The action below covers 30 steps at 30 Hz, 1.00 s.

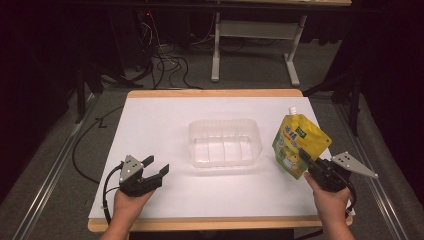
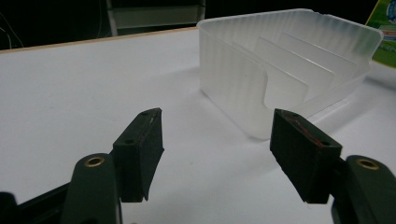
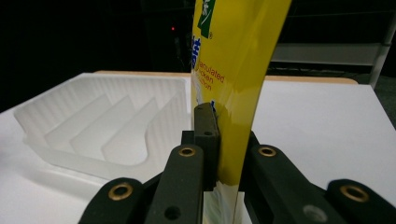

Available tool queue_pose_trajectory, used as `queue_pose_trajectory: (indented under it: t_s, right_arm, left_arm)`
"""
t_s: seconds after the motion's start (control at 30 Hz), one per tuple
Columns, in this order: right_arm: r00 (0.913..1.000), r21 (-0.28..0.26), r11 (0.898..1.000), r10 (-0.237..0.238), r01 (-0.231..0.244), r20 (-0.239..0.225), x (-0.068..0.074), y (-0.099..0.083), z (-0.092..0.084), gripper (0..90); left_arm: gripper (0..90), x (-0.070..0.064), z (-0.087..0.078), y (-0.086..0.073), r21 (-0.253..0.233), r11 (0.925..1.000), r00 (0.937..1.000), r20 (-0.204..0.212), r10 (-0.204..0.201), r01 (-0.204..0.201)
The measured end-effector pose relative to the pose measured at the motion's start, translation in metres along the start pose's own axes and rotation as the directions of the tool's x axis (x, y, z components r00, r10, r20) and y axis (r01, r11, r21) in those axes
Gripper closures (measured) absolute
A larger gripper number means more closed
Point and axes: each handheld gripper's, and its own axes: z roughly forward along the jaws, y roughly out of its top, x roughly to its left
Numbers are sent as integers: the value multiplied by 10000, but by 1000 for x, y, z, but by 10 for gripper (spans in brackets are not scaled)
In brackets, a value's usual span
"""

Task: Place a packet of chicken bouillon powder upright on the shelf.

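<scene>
A yellow and green spouted pouch is held upright at the right of the table, with my right gripper shut on its lower edge. In the right gripper view the pouch rises between the two black jaws. A clear plastic tray with dividers sits at the table's middle, to the left of the pouch; its ribbed wall and its near corner show in the gripper views. My left gripper rests open near the front left, with nothing between its fingers.
A white sheet covers the wooden table. Beyond the far edge stand the legs of a white frame and loose cables on the floor. A cable trails off the left side.
</scene>
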Motion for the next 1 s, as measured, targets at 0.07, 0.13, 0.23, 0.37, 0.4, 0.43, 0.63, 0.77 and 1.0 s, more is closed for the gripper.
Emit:
queue_pose_trajectory:
  t_s: [0.07,0.13,0.23,0.37,0.4,0.43,0.63,0.77,1.0]
  right_arm:
    - [10000,-184,9998,80,-81,-29,2,5,-3,874]
    - [10000,-329,9995,41,-42,-43,4,10,-6,874]
    - [10000,-528,9986,-27,26,-21,7,17,-9,875]
    - [10000,-703,9975,8,-9,-9,9,24,-13,875]
    - [10000,-713,9975,10,-10,-4,10,25,-13,875]
    - [10000,-692,9976,-45,43,-26,10,26,-13,875]
    - [9999,-735,9973,-70,64,-84,14,36,-14,876]
    - [9995,-856,9963,-104,80,-282,20,45,-14,876]
    - [9974,-1119,9937,-52,-28,-716,37,59,-3,876]
  left_arm:
    - [351,0,1,0,11,10000,10000,37,14,-14]
    - [350,-1,2,0,34,10000,10000,71,23,-23]
    - [350,-2,3,0,16,10000,9999,118,52,-53]
    - [350,-3,3,1,8,9999,9998,148,135,-135]
    - [350,-3,3,1,-2,9999,9998,145,135,-135]
    - [350,-3,2,1,4,9999,9998,151,145,-145]
    - [350,-3,3,1,3,9999,9998,154,152,-152]
    - [350,-4,3,1,3,9999,9997,183,156,-156]
    - [350,-6,6,1,49,9997,9994,232,240,-241]
